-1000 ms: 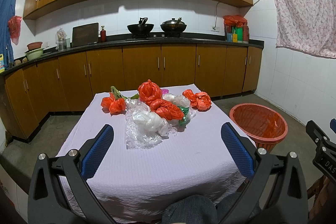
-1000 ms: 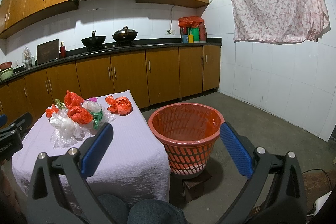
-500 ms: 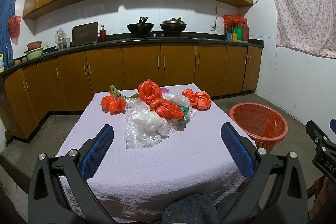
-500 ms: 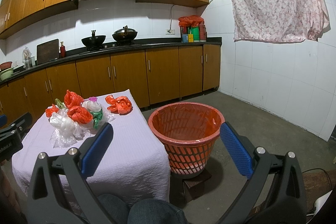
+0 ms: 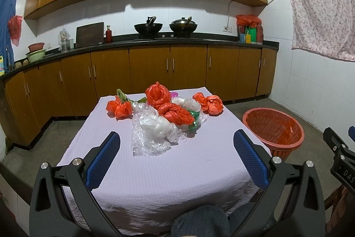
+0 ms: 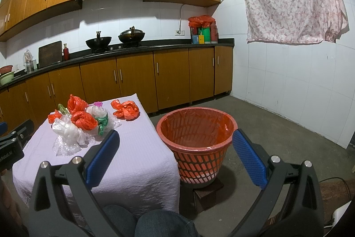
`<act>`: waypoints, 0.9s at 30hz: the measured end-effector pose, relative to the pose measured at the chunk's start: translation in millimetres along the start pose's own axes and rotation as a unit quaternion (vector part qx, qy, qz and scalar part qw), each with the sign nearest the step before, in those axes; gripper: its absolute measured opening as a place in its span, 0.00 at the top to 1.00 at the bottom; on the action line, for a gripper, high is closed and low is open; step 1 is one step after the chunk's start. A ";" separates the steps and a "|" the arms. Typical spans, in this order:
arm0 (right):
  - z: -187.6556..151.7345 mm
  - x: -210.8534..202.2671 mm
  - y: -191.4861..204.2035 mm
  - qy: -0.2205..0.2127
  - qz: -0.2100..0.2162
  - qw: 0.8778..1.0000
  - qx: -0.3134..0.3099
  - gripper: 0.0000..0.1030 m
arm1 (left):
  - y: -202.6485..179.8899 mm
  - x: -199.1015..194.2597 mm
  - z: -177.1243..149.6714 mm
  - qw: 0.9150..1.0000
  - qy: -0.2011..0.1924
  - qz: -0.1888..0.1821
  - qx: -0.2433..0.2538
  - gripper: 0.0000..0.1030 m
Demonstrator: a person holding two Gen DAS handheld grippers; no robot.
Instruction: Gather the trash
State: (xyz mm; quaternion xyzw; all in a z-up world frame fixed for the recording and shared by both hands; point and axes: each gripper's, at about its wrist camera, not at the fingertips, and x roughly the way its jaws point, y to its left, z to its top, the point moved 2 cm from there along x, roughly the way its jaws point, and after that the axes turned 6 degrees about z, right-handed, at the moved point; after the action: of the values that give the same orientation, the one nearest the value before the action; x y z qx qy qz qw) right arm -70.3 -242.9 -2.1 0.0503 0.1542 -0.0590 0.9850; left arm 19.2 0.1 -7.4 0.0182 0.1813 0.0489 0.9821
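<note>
Orange, clear and green plastic bags (image 5: 165, 113) lie heaped on the far half of the lilac-covered table (image 5: 177, 166), and across the last second almost nothing about them has altered: the pile keeps the same outline in both wrist views, with the clear crumpled bag (image 5: 155, 126) nearest me, a knotted orange bag (image 5: 176, 112) just behind it and a separate orange bundle (image 5: 210, 103) off toward the table's right edge. My left claw (image 5: 176, 154) hangs above the near half of the cloth with its blue pads spread wide and nothing between them; its framing of the pile matches the previous pictures, so I read it as holding position, not closing in. My right claw (image 6: 175, 152) is likewise spread and empty, aimed at the orange basket (image 6: 196, 143) that stands on a low block on the floor just beside the table's right side. The basket's red liner shows, and from here I can make out no trash inside it. With no change in the pile, the basket or either claw, I judge the collecting not yet begun: every bag is on the table, well apart from both claws, and the first reach, probably to the clear bag in front, lies ahead.
</note>
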 end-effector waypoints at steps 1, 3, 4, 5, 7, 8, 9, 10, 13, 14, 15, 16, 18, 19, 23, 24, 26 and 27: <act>0.0 0.2 -0.1 0.000 0.000 1.000 0.000 0.04 | 0.0 0.1 0.1 1.000 0.000 0.000 0.000 0.02; -0.1 0.6 -0.2 0.000 0.000 1.000 0.000 0.04 | 0.0 0.1 0.0 1.000 0.000 0.000 0.000 0.02; -0.2 0.9 -0.3 0.000 0.000 1.000 0.000 0.04 | 0.0 0.2 0.0 1.000 0.000 0.000 0.000 0.02; -0.2 1.1 -0.4 0.001 0.000 1.000 0.000 0.04 | 0.0 0.2 0.0 1.000 0.000 0.000 0.000 0.02; -0.7 1.0 0.0 0.001 0.000 1.000 0.000 0.04 | 0.3 0.1 -0.7 1.000 0.002 0.002 0.000 0.02; -0.7 1.2 -0.1 0.001 0.000 1.000 0.000 0.04 | 0.6 0.1 -1.3 1.000 0.003 0.002 -0.001 0.02; -1.1 1.1 0.4 0.002 0.000 1.000 -0.001 0.04 | 1.1 0.3 -2.1 1.000 0.005 0.003 -0.001 0.02; -3.9 2.0 -0.4 0.002 0.001 1.000 -0.001 0.04 | 2.0 2.8 -2.1 1.000 0.007 0.005 -0.002 0.02; -8.5 7.3 2.6 0.006 0.004 1.000 -0.005 0.04 | 4.6 6.5 -6.4 1.000 0.015 0.009 -0.003 0.02; -10.7 9.2 2.9 0.008 0.005 1.000 -0.007 0.04 | 7.5 9.2 -9.3 1.000 0.019 0.011 -0.004 0.02; -10.0 13.9 1.1 0.011 0.006 1.000 -0.009 0.04 | 8.8 11.1 -11.1 1.000 0.022 0.014 -0.005 0.02; -12.0 15.8 2.2 0.013 0.007 1.000 -0.012 0.04 | 11.6 12.6 -13.4 1.000 0.025 0.015 -0.006 0.02; -15.7 19.5 4.2 0.019 0.007 1.000 -0.016 0.04 | 15.2 21.1 -16.0 0.999 0.037 0.018 -0.011 0.02; -13.5 21.9 6.1 0.023 0.009 1.000 -0.018 0.04 | 17.6 24.0 -17.9 0.999 0.041 0.020 -0.014 0.02; -17.8 31.6 9.9 0.038 0.011 0.999 -0.022 0.04 | 28.4 39.9 -17.5 0.998 0.054 0.026 -0.027 0.02; -16.9 34.8 9.0 0.041 0.011 0.999 -0.021 0.04 | 30.8 45.4 -16.9 0.998 0.055 0.030 -0.031 0.02; -16.6 41.1 9.2 0.045 0.011 0.999 -0.020 0.04 | 34.3 58.8 -13.9 0.997 0.059 0.031 -0.037 0.02; -16.1 43.6 9.2 0.047 0.009 0.999 -0.020 0.04 | 35.1 64.4 -12.6 0.997 0.060 0.031 -0.041 0.02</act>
State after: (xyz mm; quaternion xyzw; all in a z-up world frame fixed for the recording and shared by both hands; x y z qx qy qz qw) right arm -32.7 -236.3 -30.1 0.0345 0.2007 -0.0441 0.9780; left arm 71.4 41.9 -40.1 -0.0194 0.2374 0.0877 0.9672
